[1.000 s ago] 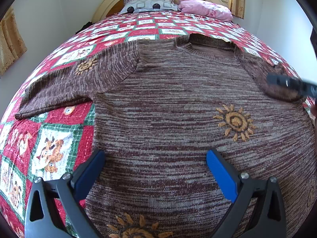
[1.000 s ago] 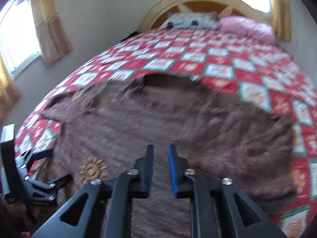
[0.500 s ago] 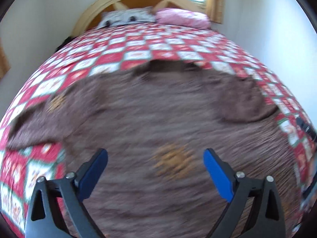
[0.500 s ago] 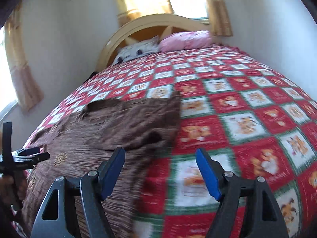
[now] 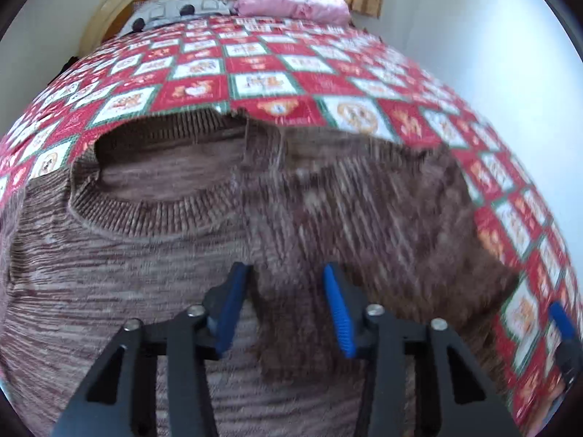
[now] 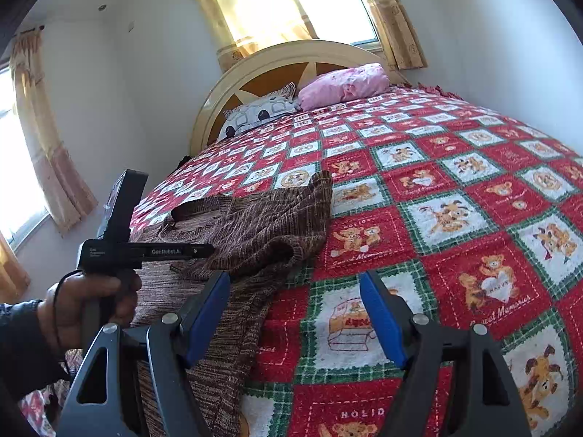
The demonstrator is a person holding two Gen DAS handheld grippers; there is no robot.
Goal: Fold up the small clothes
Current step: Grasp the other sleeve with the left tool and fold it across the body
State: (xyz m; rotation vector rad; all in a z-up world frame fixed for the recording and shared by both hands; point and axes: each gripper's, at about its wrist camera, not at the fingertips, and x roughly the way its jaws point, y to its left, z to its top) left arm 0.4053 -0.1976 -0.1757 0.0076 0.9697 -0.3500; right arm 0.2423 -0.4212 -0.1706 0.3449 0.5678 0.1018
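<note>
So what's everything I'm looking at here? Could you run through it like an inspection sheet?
Surface: bed with a red and green patchwork quilt.
Job's things: brown sweater lying flat, one sleeve folded in over the body.
Clutter: nothing seen.
Grippers: left gripper closing, sleeve fabric between its jaws; right gripper open, nothing in it.
Cables: nothing seen.
Surroundings: pink pillow, patterned pillow, headboard, curtained window.

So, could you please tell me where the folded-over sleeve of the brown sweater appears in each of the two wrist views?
Left wrist view: folded sleeve lies centre-right, its cuff end between the left gripper fingers, which are closing.
Right wrist view: folded sleeve sits left of centre, on the sweater's edge.
Shared landmark: pink pillow by the headboard.
</note>
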